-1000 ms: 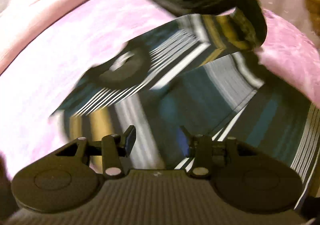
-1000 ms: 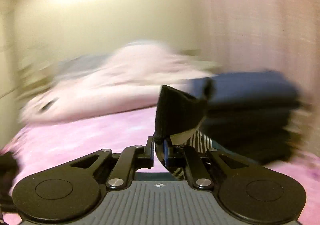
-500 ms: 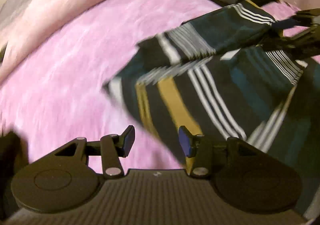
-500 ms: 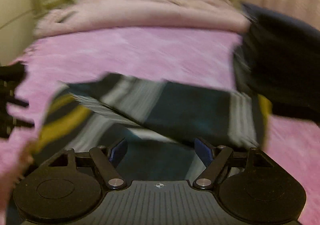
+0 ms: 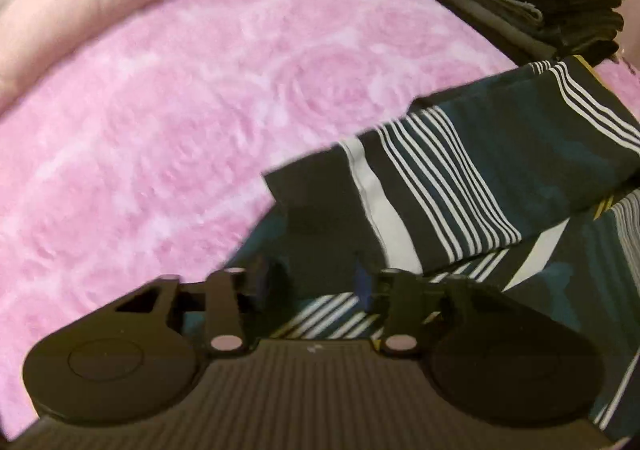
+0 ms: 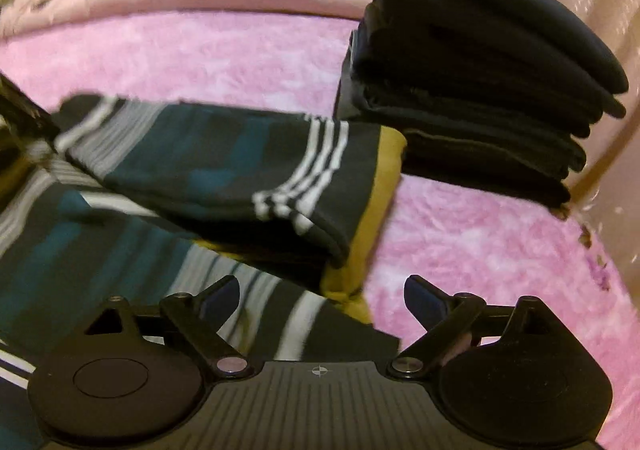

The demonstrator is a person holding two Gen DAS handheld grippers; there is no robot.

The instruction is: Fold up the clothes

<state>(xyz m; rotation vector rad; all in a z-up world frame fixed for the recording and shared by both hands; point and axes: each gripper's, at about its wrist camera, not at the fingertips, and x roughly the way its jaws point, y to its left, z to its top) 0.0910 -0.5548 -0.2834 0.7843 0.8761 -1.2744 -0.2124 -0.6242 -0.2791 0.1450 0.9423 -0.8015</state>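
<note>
Since a moment ago both jaws have let go, so the left gripper point(image 5: 316, 280) and right gripper point(image 6: 320, 296) hover open and empty over the soft, light striped garment point(image 6: 224, 170), folded on the pink bed point(image 5: 180, 98) beside the dark stack point(image 6: 480, 70); best gripped at its yellow-hemmed edge.

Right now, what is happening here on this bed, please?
A person with a gripper in each hand is folding a striped shirt on a pink blanket. One part is folded over the rest. Both the left gripper and the right gripper are open above the shirt and hold nothing. A stack of dark folded clothes sits beside the shirt.
</note>
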